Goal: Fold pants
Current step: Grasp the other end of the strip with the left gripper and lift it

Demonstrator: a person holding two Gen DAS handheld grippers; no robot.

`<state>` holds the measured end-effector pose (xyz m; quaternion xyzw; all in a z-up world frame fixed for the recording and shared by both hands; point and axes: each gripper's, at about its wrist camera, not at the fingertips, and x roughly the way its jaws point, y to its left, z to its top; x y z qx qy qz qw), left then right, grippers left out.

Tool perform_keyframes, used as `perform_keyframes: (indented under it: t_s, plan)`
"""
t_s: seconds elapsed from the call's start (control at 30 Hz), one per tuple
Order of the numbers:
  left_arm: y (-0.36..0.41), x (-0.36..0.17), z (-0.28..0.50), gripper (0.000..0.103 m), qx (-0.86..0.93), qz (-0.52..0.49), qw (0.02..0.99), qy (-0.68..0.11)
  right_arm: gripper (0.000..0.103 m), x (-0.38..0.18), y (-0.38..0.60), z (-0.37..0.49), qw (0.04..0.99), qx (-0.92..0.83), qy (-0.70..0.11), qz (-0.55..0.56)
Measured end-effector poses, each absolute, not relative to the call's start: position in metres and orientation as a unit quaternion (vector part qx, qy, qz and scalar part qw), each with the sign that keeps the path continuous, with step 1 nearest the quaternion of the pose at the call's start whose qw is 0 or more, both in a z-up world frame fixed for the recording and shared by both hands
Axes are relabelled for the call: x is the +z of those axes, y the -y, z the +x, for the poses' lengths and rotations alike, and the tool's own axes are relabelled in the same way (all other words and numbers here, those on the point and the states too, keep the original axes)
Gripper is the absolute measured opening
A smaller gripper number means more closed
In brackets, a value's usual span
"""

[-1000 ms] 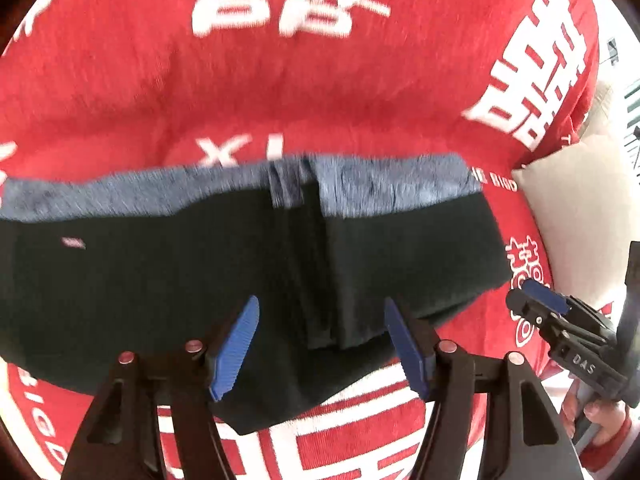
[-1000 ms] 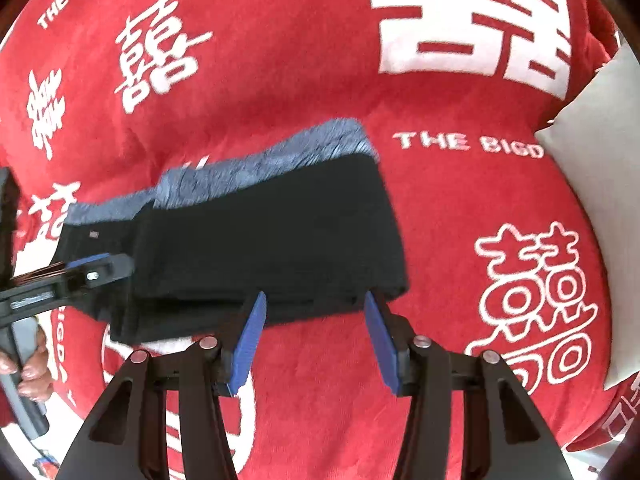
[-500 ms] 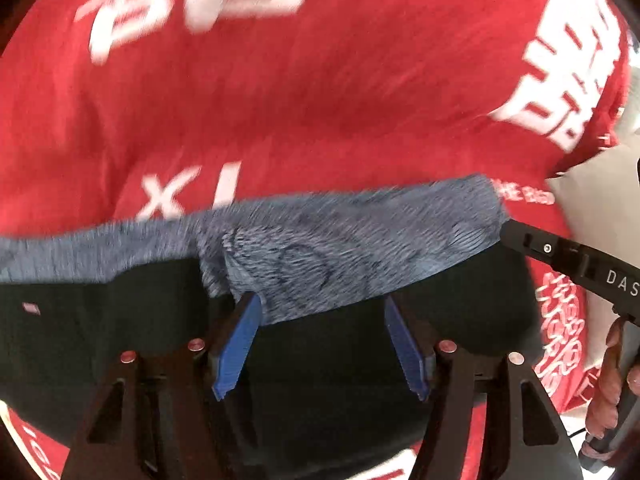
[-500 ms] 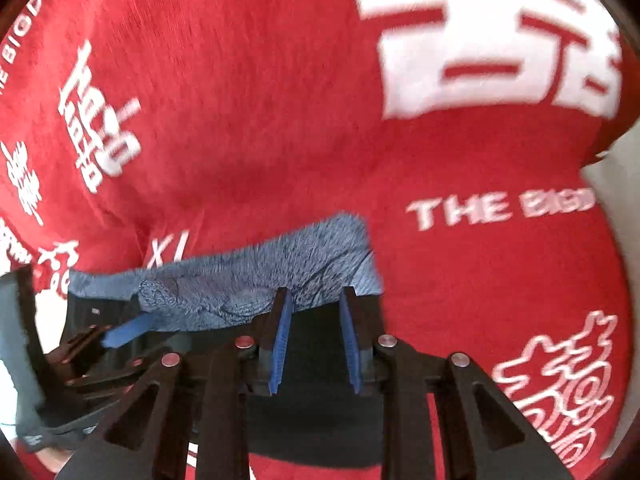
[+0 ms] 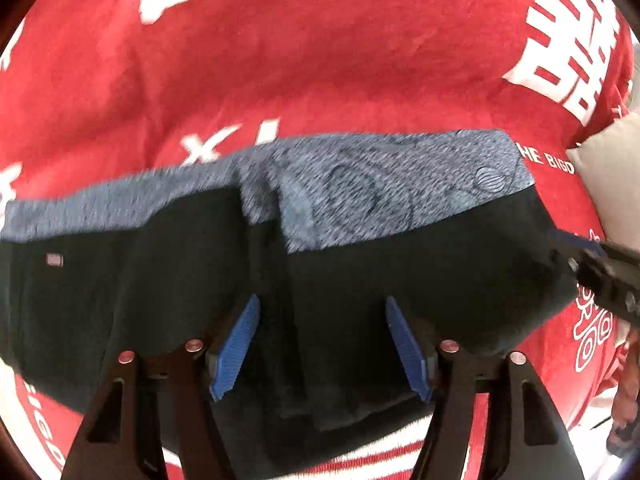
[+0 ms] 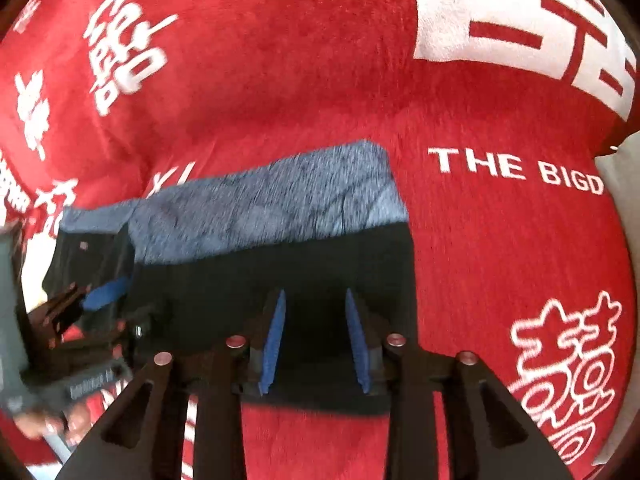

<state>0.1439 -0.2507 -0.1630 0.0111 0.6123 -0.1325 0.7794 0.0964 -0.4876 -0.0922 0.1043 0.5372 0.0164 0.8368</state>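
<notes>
Your one pair of pants (image 5: 168, 300), black with a mottled blue-grey waistband (image 5: 400, 184), lies folded flat on the red blanket (image 5: 320, 80), and everything here sits relative to it. No container shows in either view. On the blanket you can read "THE BIGD" (image 6: 516, 168) in white capitals just right of the waistband's right end, and the letters "XL" (image 5: 232, 140) poke out just beyond the waistband's far edge; large white double-happiness characters are scattered around the pants, one (image 6: 564, 372) to their right. A small pale tag (image 5: 55, 259) sits on the black cloth near the left end, its print too small to read. Your left gripper (image 5: 320, 344) hovers over the middle of the pants with its two blue pads spread wide and nothing between them but the cloth below. Your right gripper (image 6: 314, 336) is over the right part of the pants near the near hem, pads parted by a narrower gap; black cloth fills that gap, but you cannot tell whether it is pinched. A pale cushion (image 5: 608, 184) lies beyond the pants' right end.
</notes>
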Motion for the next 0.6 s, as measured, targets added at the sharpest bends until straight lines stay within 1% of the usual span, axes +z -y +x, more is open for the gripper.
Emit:
perform_keyframes:
  t_s: [0.1, 0.17, 0.3, 0.37, 0.4, 0.47, 0.6]
  plan:
    - [0.235, -0.161, 0.136, 0.070, -0.114, -0.026, 0.775, -0.621, 0.042, -0.085, 0.484, 0.075, 0.846, 0.021, -0.526, 0.084]
    - [0.233, -0.156, 0.128, 0.070, -0.102, -0.022, 0.778, -0.620, 0.053, -0.081, 0.485, 0.063, 0.846, 0.020, -0.526, 0.083]
    - [0.228, -0.149, 0.113, 0.070, -0.079, -0.025, 0.776, -0.625, 0.055, -0.079, 0.486, 0.042, 0.836, 0.026, -0.541, 0.088]
    - [0.222, -0.142, 0.106, 0.070, -0.064, -0.032, 0.776, -0.627, 0.059, -0.079, 0.485, 0.034, 0.833, 0.027, -0.546, 0.087]
    - [0.220, -0.139, 0.102, 0.075, -0.057, -0.035, 0.775, -0.628, 0.061, -0.078, 0.484, 0.031, 0.831, 0.028, -0.549, 0.087]
    - [0.211, -0.134, 0.090, 0.089, -0.043, -0.042, 0.776, -0.627, 0.064, -0.077, 0.484, 0.025, 0.827, 0.033, -0.554, 0.088]
    - [0.201, -0.127, 0.074, 0.089, -0.025, -0.061, 0.776, -0.627, 0.067, -0.073, 0.472, 0.017, 0.822, 0.048, -0.562, 0.078]
